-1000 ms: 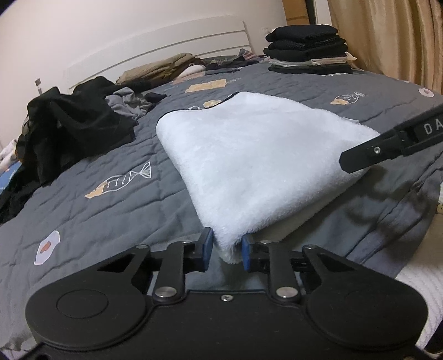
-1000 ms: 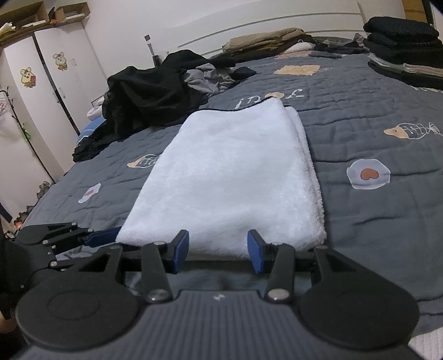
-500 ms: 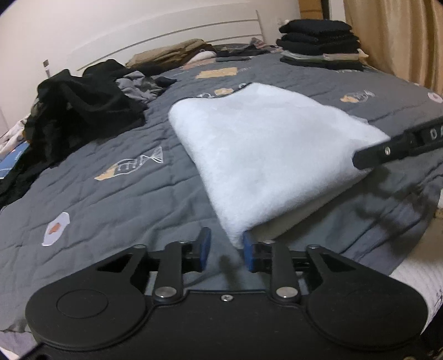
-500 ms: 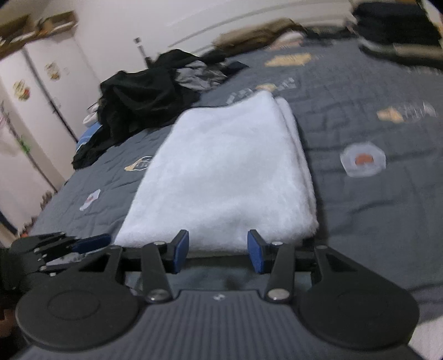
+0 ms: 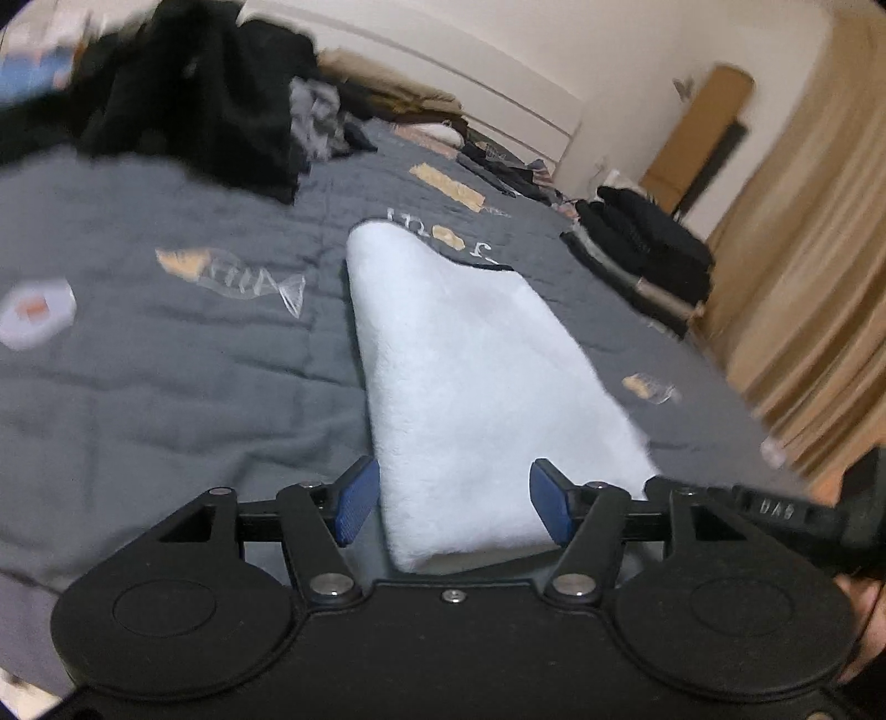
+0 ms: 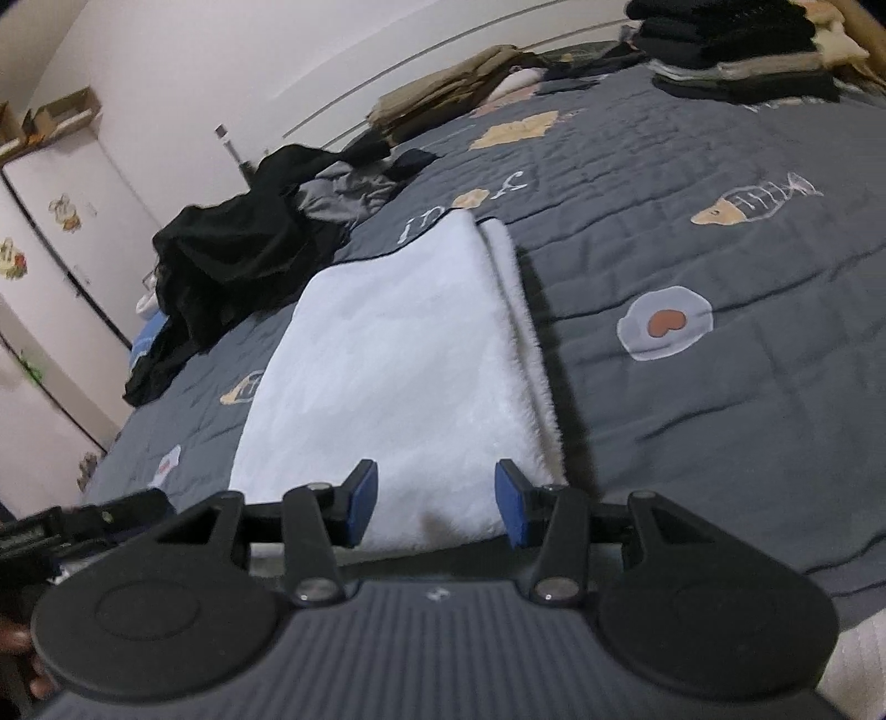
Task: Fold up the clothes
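A folded white fleece garment (image 5: 470, 387) (image 6: 398, 360) lies flat on the grey quilted bed cover (image 5: 166, 360) (image 6: 692, 443). My left gripper (image 5: 454, 501) sits at its near end with the jaws opening. The garment's edge lies between the blue pads (image 5: 357, 501), which do not press on it. My right gripper (image 6: 436, 503) stands open at the same near edge, over its right part, pads clear of the cloth. Each gripper shows at the edge of the other's view: the right one (image 5: 775, 509), the left one (image 6: 83, 526).
A heap of black and grey clothes (image 5: 194, 99) (image 6: 238, 260) lies left of the garment. A stack of folded dark clothes (image 5: 648, 249) (image 6: 736, 50) sits at the far right. Tan clothing (image 6: 454, 83) lies by the headboard. Curtains (image 5: 803, 277) hang on the right, a white wardrobe (image 6: 55, 249) stands left.
The left gripper let go of the garment's near corner, widened its jaws, rolled and swung so it faces along the garment. The right gripper rolled slightly, jaws unchanged.
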